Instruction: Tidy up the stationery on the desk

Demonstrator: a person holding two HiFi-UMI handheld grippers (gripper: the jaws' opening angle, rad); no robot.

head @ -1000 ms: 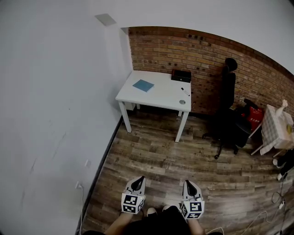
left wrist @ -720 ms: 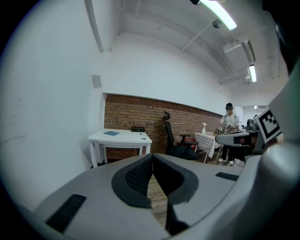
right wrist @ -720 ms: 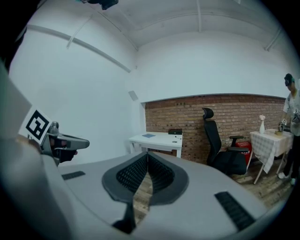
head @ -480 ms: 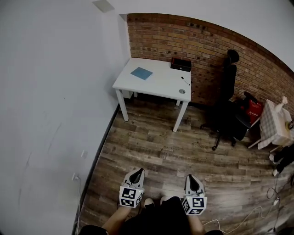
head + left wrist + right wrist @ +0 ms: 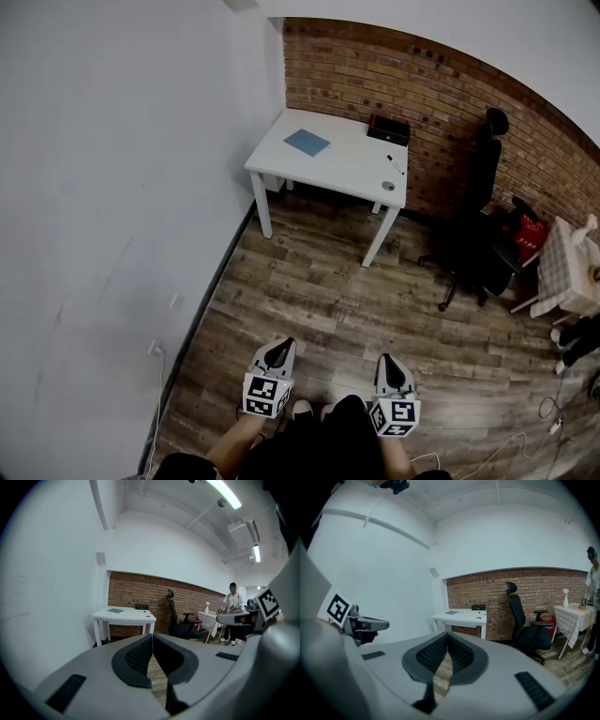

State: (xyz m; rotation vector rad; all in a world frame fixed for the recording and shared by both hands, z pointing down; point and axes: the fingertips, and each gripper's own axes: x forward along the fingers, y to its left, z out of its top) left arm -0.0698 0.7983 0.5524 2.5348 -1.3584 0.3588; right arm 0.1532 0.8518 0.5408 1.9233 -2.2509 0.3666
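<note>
A white desk (image 5: 342, 169) stands against the brick wall, far across the floor from me. On it lie a blue notebook (image 5: 307, 142), a black box (image 5: 388, 129), a black pen (image 5: 397, 166) and a small round grey object (image 5: 388, 186). The same desk (image 5: 124, 615) (image 5: 461, 616) shows in both gripper views. My left gripper (image 5: 279, 349) and right gripper (image 5: 389, 366) hang side by side over the wooden floor, close to my body. Both are shut with nothing between the jaws.
A black office chair (image 5: 478, 225) stands right of the desk. A red bag (image 5: 530, 232) and a small table with a checked cloth (image 5: 568, 274) are at the far right. A white wall (image 5: 112, 206) runs along the left. A person (image 5: 230, 603) stands by the checked table.
The desk and the chair have shifted to the right in the head view. Both grippers stay shut and keep their place at the bottom of the picture.
</note>
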